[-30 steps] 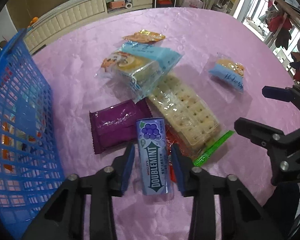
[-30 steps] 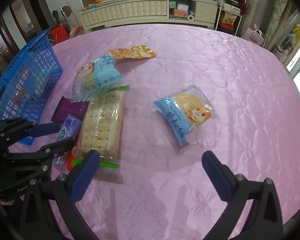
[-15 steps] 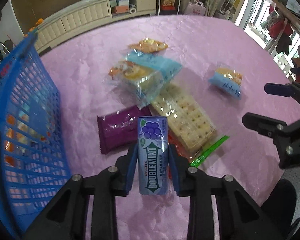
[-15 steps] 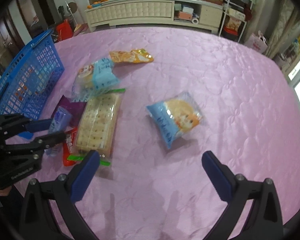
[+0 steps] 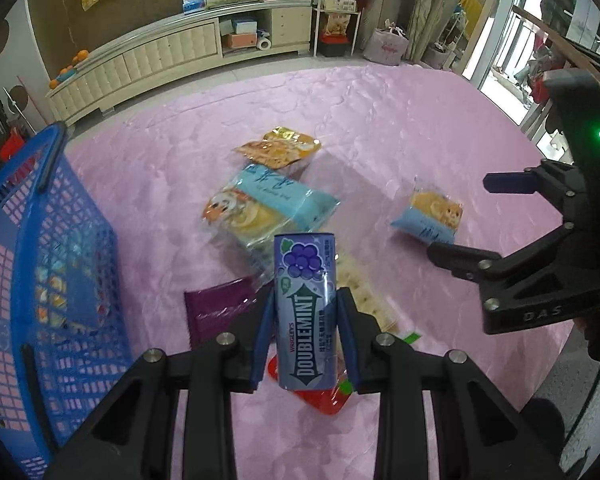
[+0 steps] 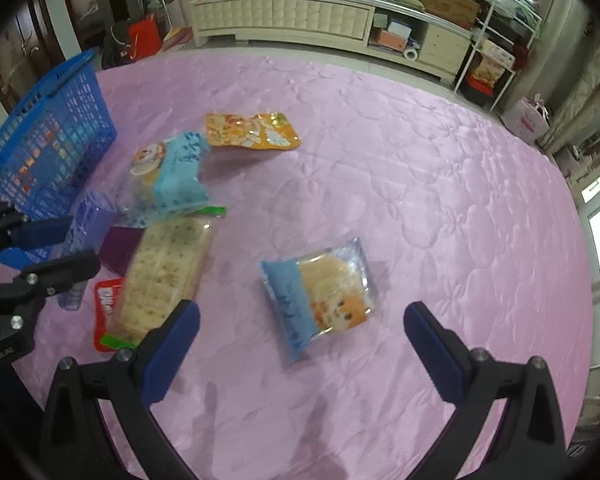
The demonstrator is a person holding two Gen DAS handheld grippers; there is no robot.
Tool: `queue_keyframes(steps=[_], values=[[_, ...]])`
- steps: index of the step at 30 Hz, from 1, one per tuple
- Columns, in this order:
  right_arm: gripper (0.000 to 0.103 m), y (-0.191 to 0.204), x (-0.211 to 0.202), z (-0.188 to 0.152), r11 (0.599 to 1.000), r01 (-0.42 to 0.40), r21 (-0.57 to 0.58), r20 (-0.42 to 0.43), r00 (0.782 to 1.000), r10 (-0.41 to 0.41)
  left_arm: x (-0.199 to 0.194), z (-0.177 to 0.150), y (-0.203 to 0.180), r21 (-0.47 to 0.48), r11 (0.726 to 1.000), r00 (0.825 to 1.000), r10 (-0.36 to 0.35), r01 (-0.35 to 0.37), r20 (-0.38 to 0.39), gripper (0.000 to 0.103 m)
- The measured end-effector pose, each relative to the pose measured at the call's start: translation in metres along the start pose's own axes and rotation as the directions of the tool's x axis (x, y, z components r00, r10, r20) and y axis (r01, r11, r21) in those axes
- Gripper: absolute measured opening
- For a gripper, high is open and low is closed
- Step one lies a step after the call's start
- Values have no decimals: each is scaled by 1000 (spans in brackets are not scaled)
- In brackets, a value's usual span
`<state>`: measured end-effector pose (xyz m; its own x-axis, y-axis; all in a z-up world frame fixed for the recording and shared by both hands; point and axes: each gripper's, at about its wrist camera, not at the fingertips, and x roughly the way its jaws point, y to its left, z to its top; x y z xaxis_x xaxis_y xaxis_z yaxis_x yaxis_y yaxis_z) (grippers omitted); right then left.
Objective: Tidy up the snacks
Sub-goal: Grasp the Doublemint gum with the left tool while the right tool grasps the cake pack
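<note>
My left gripper (image 5: 305,322) is shut on a purple Doublemint gum bottle (image 5: 305,308) and holds it lifted above the pink table; the bottle also shows in the right wrist view (image 6: 85,226). A blue mesh basket (image 5: 40,264) with snacks inside stands to its left. My right gripper (image 6: 300,332) is open and empty, hovering just before a small blue bread pack (image 6: 318,296). On the table lie a cracker pack (image 6: 166,272), a large blue bread pack (image 6: 168,176), an orange pouch (image 6: 250,132), a purple wrapper (image 5: 216,308) and a red packet (image 6: 106,312).
The pink quilted tablecloth (image 6: 420,168) covers the table. A cream cabinet (image 6: 284,12) and shelves stand beyond the far edge. The right gripper (image 5: 472,220) shows at the right of the left wrist view.
My left gripper closed on the gum bottle and lifted it off the table. The right gripper moved slightly closer to the small bread pack and stayed open.
</note>
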<state>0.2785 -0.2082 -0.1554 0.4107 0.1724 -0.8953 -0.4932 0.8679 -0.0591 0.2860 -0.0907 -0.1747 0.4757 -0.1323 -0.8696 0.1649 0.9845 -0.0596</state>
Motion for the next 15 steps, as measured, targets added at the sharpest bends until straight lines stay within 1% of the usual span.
queue_keyframes(steps=[4,9,11,13,15], values=[[103,-14,14,2,1000,-19,0,-26,999,19,9,7,-10,15,1000,1000,-10,11,-6,28],[103,-20,35,2,998,-52,-46,-53,997,49,21,12,-16,29,999,1000,-16,17,-18,28],[103,-23,43,4,996,-70,-49,-59,996,67,25,13,-19,29,999,1000,-14,14,-26,28],[103,-25,48,7,996,-80,-41,-39,996,78,30,12,-20,30,999,999,-12,14,-34,28],[98,-27,55,7,992,-117,-48,-38,993,115,32,13,-23,35,999,999,-9,10,-39,28]])
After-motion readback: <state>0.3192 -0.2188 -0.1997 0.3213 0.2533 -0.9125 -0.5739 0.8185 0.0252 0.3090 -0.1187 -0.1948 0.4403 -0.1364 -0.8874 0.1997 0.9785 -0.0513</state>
